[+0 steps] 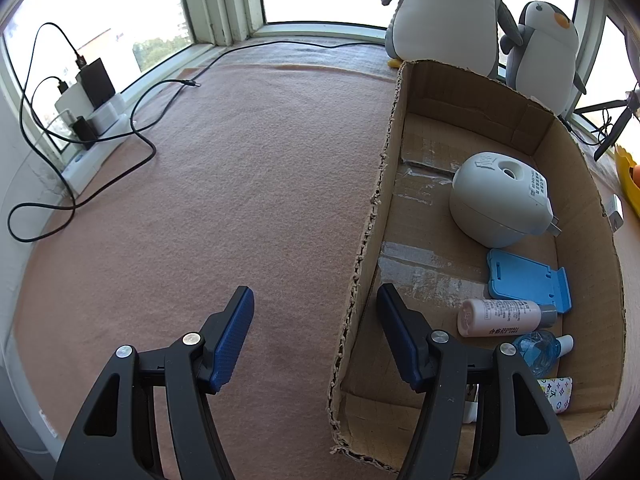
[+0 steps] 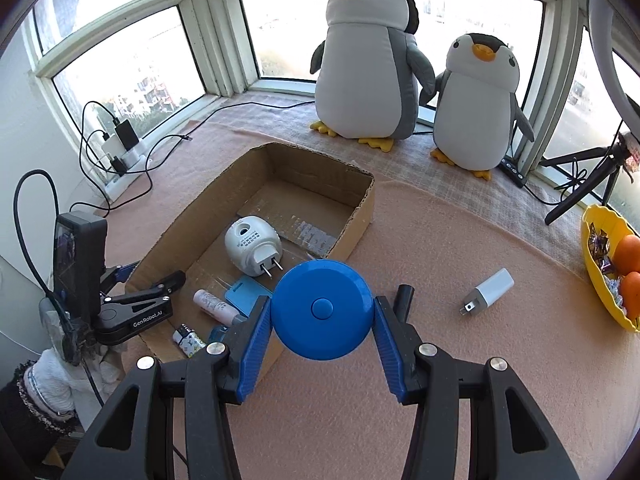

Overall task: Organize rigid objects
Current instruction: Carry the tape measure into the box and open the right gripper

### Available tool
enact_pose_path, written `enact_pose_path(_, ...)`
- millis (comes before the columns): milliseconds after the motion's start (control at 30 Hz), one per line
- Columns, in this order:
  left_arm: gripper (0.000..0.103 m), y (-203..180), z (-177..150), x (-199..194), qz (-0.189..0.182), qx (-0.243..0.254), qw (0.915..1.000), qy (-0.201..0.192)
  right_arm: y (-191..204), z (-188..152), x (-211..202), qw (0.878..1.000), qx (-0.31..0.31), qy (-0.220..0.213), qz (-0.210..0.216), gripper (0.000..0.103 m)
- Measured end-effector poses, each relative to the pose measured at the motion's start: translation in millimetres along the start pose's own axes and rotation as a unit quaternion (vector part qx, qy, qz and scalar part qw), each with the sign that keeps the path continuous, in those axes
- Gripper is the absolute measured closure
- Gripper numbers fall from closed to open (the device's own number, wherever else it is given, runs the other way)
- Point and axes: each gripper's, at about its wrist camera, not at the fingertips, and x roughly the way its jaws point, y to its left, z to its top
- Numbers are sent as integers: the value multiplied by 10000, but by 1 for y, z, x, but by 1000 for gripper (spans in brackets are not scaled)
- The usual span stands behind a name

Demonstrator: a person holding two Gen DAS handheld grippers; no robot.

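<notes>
My right gripper (image 2: 322, 302) is shut on a round blue disc (image 2: 322, 320) with a centre button, and holds it above the near right corner of an open cardboard box (image 2: 312, 172). Inside the box lie a white plug-in device (image 2: 250, 244), a blue phone stand (image 2: 244, 294), a pink bottle (image 2: 212, 304) and a small patterned item (image 2: 188, 340). On the pink cloth to the right lie a white charger (image 2: 490, 290) and a black tube (image 2: 404, 300). My left gripper (image 1: 315, 292) stands open astride the box's left wall (image 1: 372, 216), with its pads apart from the cardboard.
Two plush penguins (image 2: 368, 68) stand on the sill behind the box. A yellow bowl (image 2: 600, 280) with oranges sits at the far right, a black tripod (image 2: 588, 184) behind it. A power strip (image 1: 100, 148) with chargers and loose black cables lies at the left window.
</notes>
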Motion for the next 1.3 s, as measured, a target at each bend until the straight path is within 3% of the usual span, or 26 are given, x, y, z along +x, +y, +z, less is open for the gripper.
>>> enact_pose_path(267, 39, 0, 0, 0, 0, -4, 10000, 0, 43, 6, 13, 9961, -849, 131, 179, 57)
enact_pose_path(500, 39, 0, 0, 0, -1, -8, 10000, -1, 66, 4, 36, 9916, -1156, 458, 369, 57)
enact_pose_path(1300, 39, 0, 0, 0, 1, -3, 10000, -3, 78, -6, 63, 9902, -976, 806, 598, 56)
